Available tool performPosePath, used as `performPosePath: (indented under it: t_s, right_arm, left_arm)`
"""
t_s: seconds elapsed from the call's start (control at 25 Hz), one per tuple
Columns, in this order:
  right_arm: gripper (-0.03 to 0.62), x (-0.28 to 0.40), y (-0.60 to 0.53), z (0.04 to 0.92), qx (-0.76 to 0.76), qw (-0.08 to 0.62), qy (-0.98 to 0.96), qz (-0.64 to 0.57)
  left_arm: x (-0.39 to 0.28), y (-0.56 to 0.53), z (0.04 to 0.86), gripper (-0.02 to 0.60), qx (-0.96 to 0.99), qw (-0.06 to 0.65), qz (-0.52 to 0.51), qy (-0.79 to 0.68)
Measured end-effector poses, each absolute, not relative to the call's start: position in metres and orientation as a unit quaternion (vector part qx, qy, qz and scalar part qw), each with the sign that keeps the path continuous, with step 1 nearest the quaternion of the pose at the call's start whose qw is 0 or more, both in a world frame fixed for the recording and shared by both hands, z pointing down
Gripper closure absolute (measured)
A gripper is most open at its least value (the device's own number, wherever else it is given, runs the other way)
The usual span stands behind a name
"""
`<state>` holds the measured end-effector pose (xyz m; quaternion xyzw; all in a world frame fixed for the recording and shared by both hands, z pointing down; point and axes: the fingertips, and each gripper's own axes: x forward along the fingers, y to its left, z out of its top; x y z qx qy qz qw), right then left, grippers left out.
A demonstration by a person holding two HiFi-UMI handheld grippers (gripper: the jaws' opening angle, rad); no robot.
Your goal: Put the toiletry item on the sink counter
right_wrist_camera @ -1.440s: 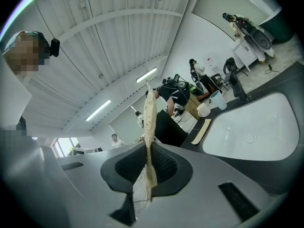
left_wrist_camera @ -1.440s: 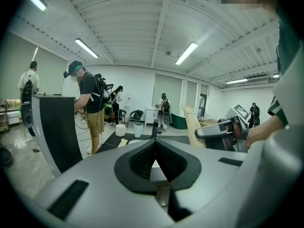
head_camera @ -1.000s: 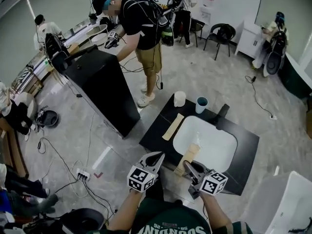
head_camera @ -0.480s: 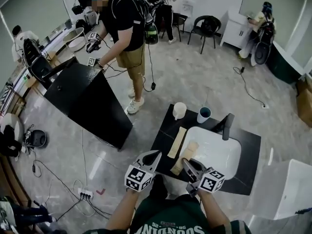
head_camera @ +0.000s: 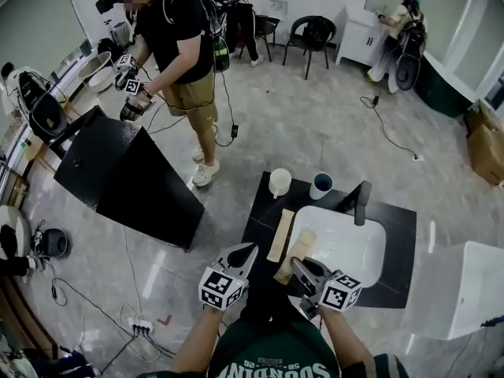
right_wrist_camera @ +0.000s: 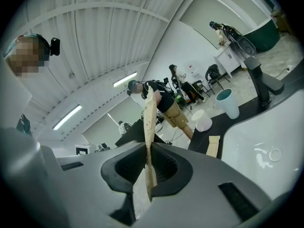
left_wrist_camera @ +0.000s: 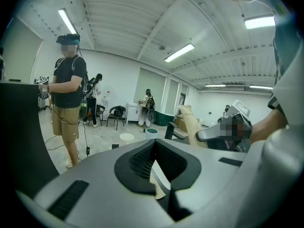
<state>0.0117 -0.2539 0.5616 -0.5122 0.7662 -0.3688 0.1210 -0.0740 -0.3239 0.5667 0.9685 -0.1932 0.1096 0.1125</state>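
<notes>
Right gripper clamped on beige packet, long axis pointing away, over basin rim; free tabletop just left. Left gripper jaws together, empty.

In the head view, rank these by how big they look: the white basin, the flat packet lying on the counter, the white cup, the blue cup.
1. basin
2. packet
3. white cup and blue cup: about alike, too close to rank.
</notes>
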Motion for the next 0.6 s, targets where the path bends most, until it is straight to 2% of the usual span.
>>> performPosePath:
  t_s: [0.6]
  right_arm:
    - [0.533, 0.007, -0.312, 0.592, -0.475, 0.121, 0.762, -0.424]
  left_arm:
    - [-0.078, -0.361, 0.579, 0.571, 0.958, 0.131, 0.122, -0.223]
